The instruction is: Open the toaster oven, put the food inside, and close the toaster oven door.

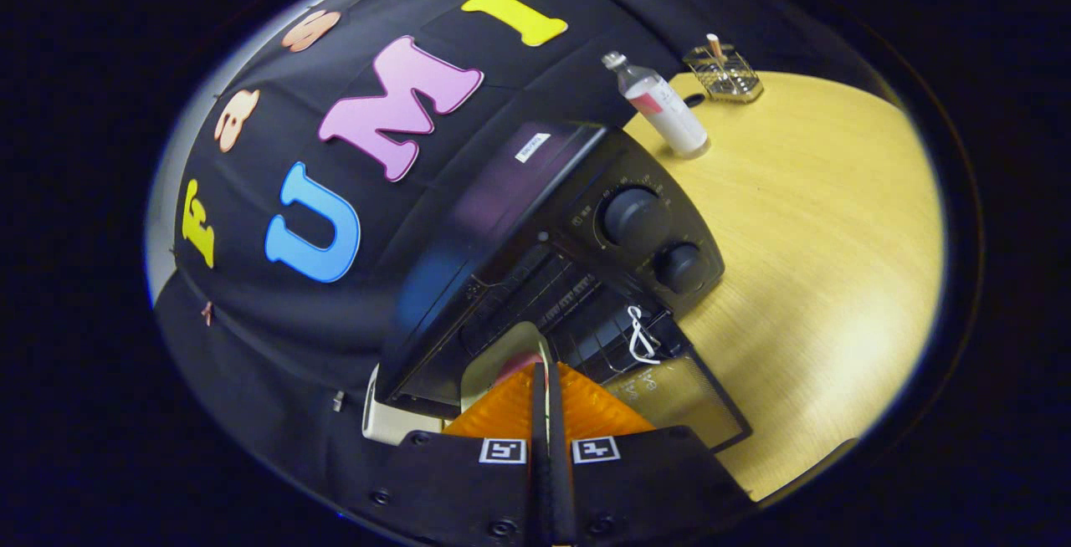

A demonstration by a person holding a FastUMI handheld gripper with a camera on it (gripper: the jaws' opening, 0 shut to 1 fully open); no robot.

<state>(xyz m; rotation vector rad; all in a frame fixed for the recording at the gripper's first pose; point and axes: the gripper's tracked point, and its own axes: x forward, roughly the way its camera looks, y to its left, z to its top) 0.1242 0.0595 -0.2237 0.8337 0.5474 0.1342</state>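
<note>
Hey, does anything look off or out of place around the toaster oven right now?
Nothing looks spilled or damaged. The toaster oven has its door dropped open, with a white cord looped at its handle. The tool has its fingers closed on a plate of food at the opening. The bottle stands upright on the table.

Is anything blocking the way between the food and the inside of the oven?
Nothing visible. The door is down and open, and the plate with the food, pinched by the hand-held gripper, already sits at the oven mouth.
</note>
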